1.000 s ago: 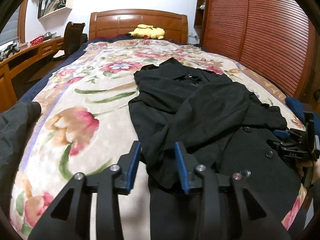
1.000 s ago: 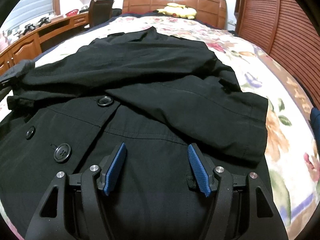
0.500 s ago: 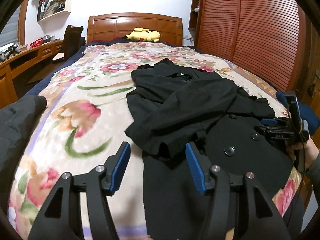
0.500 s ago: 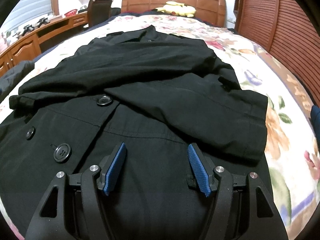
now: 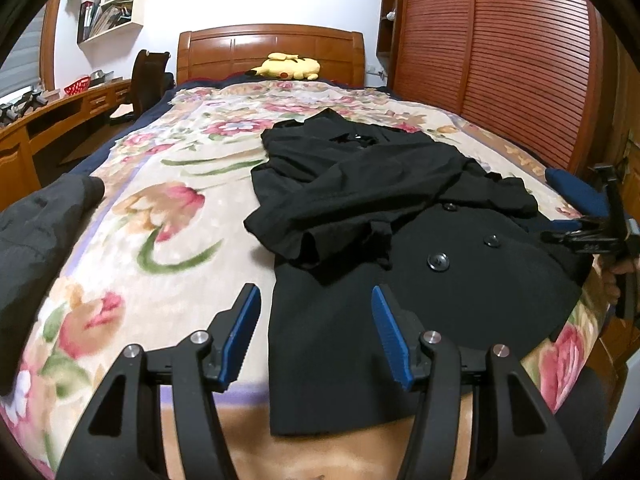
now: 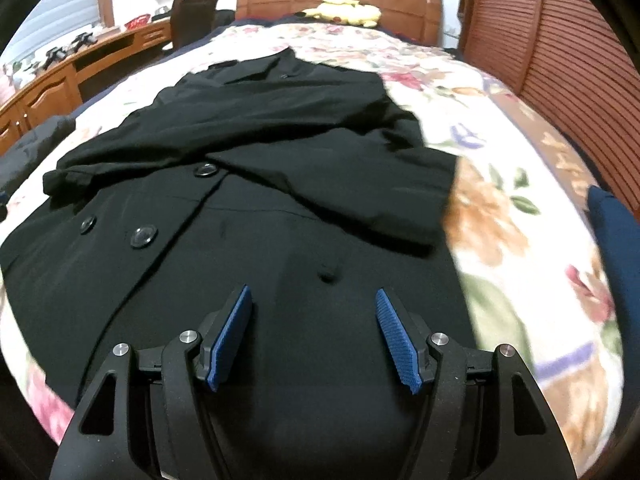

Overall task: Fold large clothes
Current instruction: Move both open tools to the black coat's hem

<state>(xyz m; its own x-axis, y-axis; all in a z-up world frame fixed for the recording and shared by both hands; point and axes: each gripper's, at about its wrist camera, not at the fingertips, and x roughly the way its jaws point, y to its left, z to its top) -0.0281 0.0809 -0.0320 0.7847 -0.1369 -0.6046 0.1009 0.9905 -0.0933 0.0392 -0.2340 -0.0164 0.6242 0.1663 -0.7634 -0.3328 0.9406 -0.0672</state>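
A black buttoned coat (image 5: 400,216) lies lengthwise on the floral bedspread (image 5: 132,216), collar toward the headboard, both sleeves folded across its chest. My left gripper (image 5: 316,300) hangs open above the coat's lower left edge near the foot of the bed, nothing between its blue pads. In the right wrist view the coat (image 6: 248,184) fills the middle, and my right gripper (image 6: 314,300) stands open above its lower front, holding nothing. The right gripper (image 5: 560,228) also shows at the right edge of the left wrist view, in a hand beside the coat's right side.
A yellow plush toy (image 5: 290,67) rests against the wooden headboard (image 5: 272,50). A dark grey garment (image 5: 36,216) lies at the bed's left edge. A wooden desk (image 5: 52,112) and chair (image 5: 150,76) stand left, a slatted wardrobe (image 5: 492,60) right. A blue cushion (image 6: 616,232) sits by the bed's right side.
My left gripper let go of the sleeve, opened wider and drew back toward the foot of the bed. My right gripper pulled back and rose a little, still open.
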